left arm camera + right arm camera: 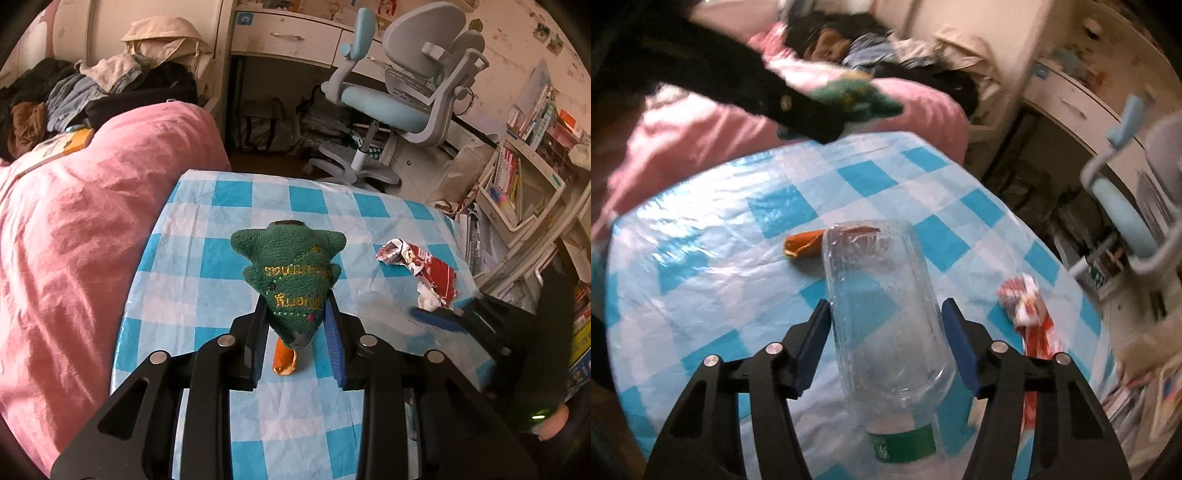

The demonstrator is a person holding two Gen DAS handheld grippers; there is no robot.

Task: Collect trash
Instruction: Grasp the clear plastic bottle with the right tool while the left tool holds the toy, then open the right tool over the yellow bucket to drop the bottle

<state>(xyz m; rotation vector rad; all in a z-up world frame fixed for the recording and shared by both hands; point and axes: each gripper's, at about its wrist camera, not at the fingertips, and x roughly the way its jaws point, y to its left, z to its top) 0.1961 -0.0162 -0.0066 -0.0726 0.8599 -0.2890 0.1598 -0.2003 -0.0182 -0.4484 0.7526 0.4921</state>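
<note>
Holding now: the left gripper (295, 314) is pinched tight on a soft green tree toy (291, 275), lifted above the table (192, 266).
Right gripper (886, 332): its 2 pads sit on either side of a clear plastic bottle (882, 310); they look right against it, but the blur hides whether they press.
Bottle feel: I think it is empty, light, slippery and easy to squash; hold it around the wide middle.
Other trash: an orange peel (803, 243) lies near the middle of the table, and a crumpled red and white wrapper (424, 269) lies near the right edge.
Wrapper feel: light and crinkly, so pinch a thick fold.
Writing: gold stitched words on the toy, upside down, too hard to read; green bottle label (905, 446) too blurry.
</note>
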